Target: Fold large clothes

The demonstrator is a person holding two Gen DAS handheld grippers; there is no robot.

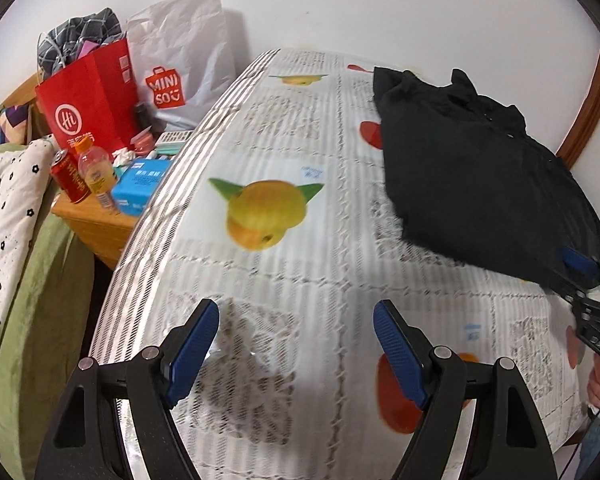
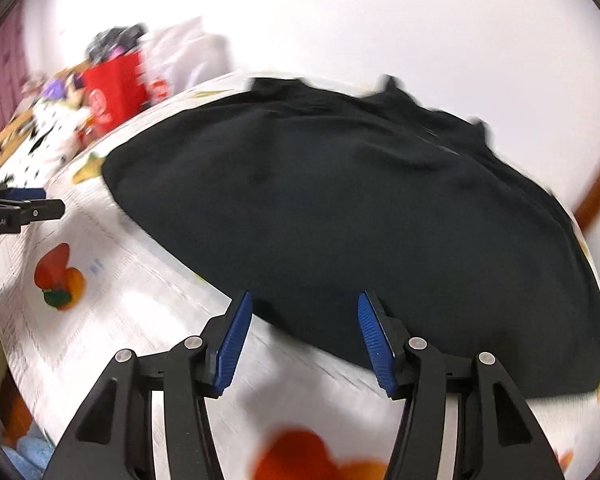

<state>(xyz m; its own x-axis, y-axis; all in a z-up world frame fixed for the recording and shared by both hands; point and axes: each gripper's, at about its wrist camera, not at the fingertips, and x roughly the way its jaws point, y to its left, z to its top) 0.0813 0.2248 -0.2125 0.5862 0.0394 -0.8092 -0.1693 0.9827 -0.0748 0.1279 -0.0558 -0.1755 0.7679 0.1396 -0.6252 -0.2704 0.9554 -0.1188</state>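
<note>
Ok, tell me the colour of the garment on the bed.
Black garment, plain; clearest in the right wrist view.

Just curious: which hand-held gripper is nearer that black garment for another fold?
Right: the right hand-held gripper is open at the black garment's near edge; the left hand-held gripper hangs open over bare tablecloth.

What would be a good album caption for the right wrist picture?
Open blue-padded right gripper hovers at the near edge of a black folded garment on a fruit-printed bedsheet.
</note>
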